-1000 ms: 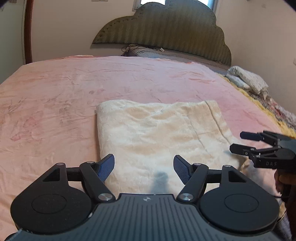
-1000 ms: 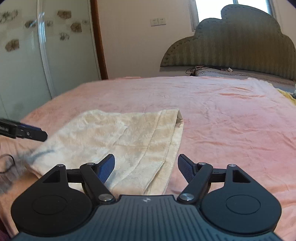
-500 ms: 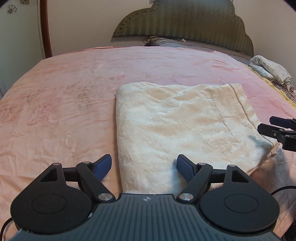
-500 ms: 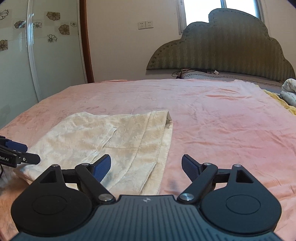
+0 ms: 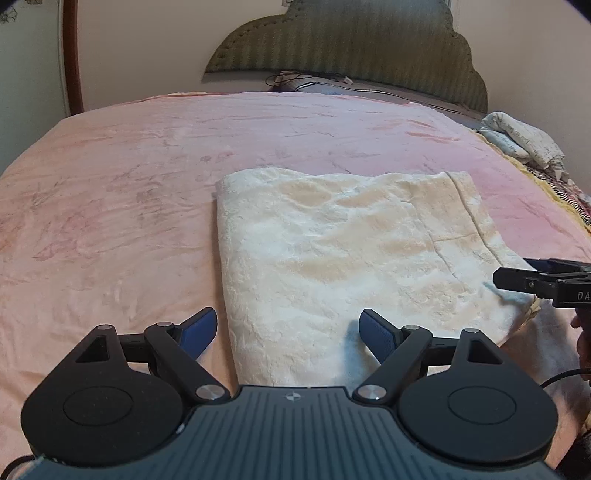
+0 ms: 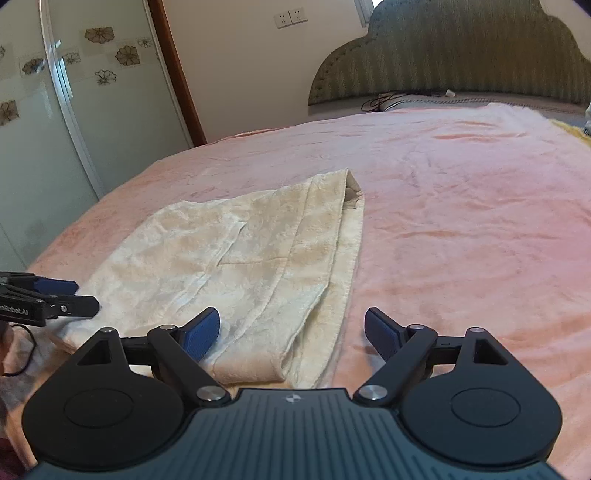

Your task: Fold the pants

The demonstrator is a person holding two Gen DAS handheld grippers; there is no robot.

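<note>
We see cream pants (image 5: pixel 343 258) folded flat on the pink bed (image 5: pixel 110 206). Left hand-held gripper (image 5: pixel 288 330): fingers spread wide, empty, over the near edge. Right hand-held gripper (image 6: pixel 291 332): likewise spread, empty. Only the right view shows the open waistband (image 6: pixel 351 190); only the left shows a bundled cloth (image 5: pixel 524 142), partly cut off.

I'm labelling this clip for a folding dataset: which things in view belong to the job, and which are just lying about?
Belongs to the job:
- cream pants, folded flat on the pink blanket
- left gripper, open, empty
- right gripper, open, empty

Just lying about:
- green headboard
- rumpled printed cloth at the bed's edge
- cable below the headboard
- wall sockets
</note>
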